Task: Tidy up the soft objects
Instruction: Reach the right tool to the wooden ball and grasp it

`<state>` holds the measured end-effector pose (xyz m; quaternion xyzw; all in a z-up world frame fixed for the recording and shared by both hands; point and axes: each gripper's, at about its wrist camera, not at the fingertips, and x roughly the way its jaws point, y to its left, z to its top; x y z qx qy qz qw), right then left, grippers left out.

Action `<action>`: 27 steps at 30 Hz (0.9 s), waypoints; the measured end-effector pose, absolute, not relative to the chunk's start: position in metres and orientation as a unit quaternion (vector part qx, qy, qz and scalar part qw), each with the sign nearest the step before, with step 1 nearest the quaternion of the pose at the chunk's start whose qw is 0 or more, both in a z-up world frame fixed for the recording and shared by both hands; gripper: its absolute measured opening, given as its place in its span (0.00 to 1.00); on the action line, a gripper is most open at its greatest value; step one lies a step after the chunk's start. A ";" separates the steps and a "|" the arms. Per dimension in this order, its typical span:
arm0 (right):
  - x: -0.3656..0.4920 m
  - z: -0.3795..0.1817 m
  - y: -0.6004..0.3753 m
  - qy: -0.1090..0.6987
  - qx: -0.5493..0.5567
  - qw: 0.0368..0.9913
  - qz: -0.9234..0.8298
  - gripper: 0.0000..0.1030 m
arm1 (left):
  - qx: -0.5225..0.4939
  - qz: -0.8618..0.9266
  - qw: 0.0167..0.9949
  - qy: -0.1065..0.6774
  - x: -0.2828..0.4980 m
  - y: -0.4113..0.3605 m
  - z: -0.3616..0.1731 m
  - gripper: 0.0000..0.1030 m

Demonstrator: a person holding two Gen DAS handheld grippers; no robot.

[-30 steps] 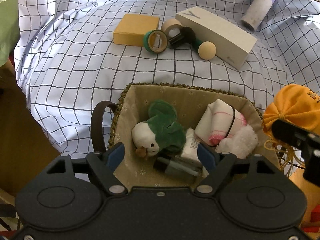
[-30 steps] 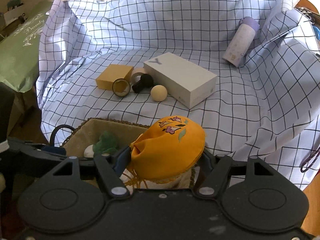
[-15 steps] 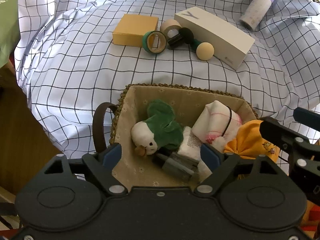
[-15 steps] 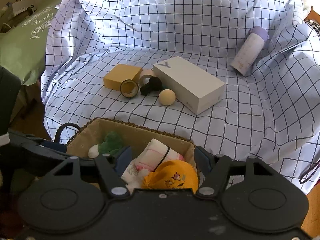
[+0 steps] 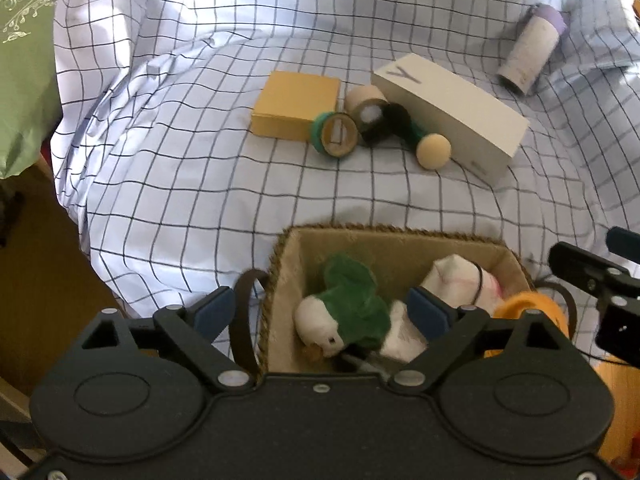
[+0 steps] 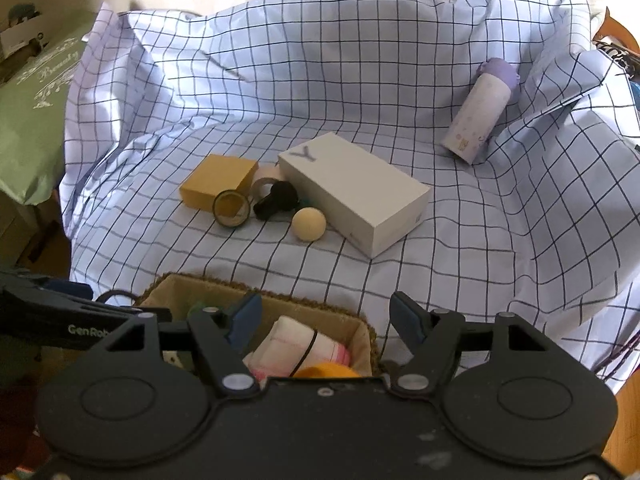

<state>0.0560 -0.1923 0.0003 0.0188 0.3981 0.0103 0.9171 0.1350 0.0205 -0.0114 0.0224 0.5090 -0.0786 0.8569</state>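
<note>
Both grippers are spread wide with nothing pinched: left gripper (image 5: 320, 312), right gripper (image 6: 326, 320). The orange pouch (image 5: 532, 312) is seen lower right, tucked in the basket (image 5: 392, 240) beside the green plush (image 5: 348, 308) and white bundle (image 6: 296, 346).

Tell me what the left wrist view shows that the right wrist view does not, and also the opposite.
Only the left wrist view shows the green and white plush toy clearly, lying in the basket, and the basket's dark handle. Only the right wrist view shows the right gripper with its jaws open and empty, and the pale wall behind the checked cloth. Both show the rolled white and pink cloth, the orange pouch at the basket's right end, the white box, the yellow box, the wooden ball and the purple-capped bottle.
</note>
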 end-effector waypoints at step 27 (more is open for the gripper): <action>0.185 -0.058 -0.160 0.436 0.006 0.900 0.009 0.65 | -0.013 -0.009 0.840 0.543 0.234 0.043 -0.048 0.89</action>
